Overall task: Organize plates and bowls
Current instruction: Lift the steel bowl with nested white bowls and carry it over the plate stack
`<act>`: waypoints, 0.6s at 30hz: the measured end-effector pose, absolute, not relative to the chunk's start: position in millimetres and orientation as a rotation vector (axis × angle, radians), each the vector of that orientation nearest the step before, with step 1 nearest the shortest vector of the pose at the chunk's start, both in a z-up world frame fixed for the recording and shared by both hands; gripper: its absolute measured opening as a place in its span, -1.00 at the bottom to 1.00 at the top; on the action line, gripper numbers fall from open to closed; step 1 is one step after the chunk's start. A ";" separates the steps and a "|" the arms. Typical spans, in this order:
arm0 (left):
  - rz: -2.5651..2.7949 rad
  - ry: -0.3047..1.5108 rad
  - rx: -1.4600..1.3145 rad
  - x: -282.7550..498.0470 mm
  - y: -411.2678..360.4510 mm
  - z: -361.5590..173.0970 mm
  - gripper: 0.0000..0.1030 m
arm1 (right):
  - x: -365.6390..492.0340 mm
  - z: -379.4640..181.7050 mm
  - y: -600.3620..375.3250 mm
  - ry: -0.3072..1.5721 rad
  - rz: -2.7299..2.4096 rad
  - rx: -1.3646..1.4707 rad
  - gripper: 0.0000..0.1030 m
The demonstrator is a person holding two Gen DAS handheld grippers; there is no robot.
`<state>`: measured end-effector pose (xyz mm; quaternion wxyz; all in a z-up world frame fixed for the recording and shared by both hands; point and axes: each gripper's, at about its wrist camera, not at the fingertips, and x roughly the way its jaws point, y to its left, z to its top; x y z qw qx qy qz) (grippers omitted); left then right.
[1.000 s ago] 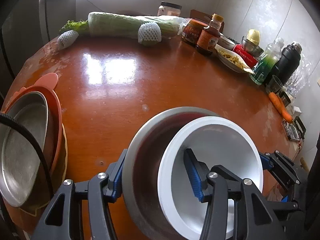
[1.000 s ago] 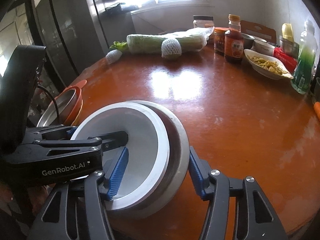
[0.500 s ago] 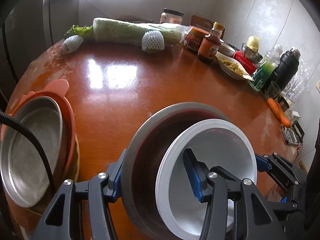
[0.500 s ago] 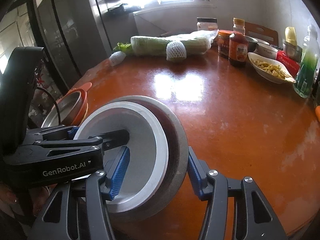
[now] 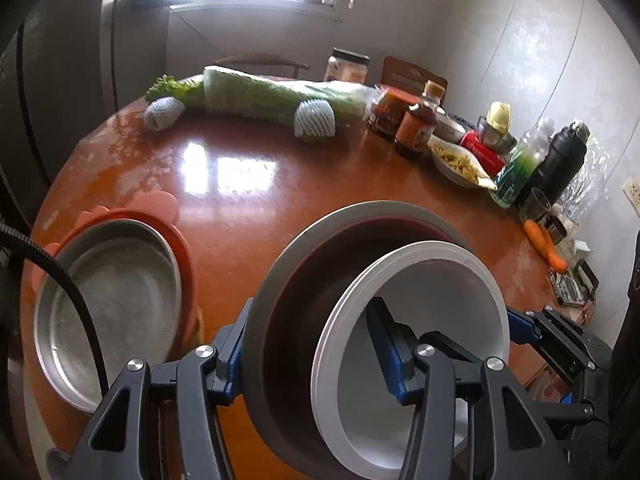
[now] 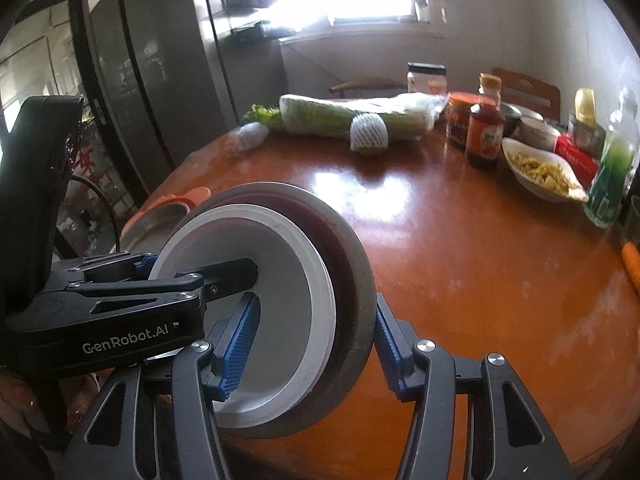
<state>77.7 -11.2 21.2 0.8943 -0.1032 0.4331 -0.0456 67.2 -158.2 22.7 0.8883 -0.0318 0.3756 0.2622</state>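
A white bowl (image 5: 436,280) sits nested in a larger grey bowl (image 5: 360,211) with a dark red inside; the pair is tilted and lifted off the wooden table (image 5: 248,216). My left gripper (image 5: 308,356) is shut on the pair's near wall, one pad outside the grey bowl and one inside the white bowl. My right gripper (image 6: 312,342) is shut on the opposite wall of the white bowl (image 6: 288,276) and grey bowl (image 6: 358,264) in the same way. To the left, a steel plate (image 5: 116,300) rests in an orange plate (image 5: 182,252) on the table.
Along the far edge lie a wrapped cabbage (image 5: 276,96), two foam-netted fruits, jars and a sauce bottle (image 5: 416,128). To the right stand a dish of food (image 5: 460,160), a green bottle, a black flask (image 5: 560,164) and carrots (image 5: 544,246). A black cable (image 5: 68,280) crosses the steel plate.
Both grippers have risen together with the nested bowls still held. The table now looks farther below, and more of the steel and orange plates shows on the left.
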 end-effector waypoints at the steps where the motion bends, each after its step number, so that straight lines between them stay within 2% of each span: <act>1: -0.090 0.892 -0.217 76.4 -8.6 23.6 0.03 | 66.4 25.2 -155.5 0.775 0.549 -0.071 0.11; 18: 0.045 0.797 -0.255 53.2 65.1 55.1 0.03 | 67.0 59.7 -81.1 0.696 0.671 -0.153 0.10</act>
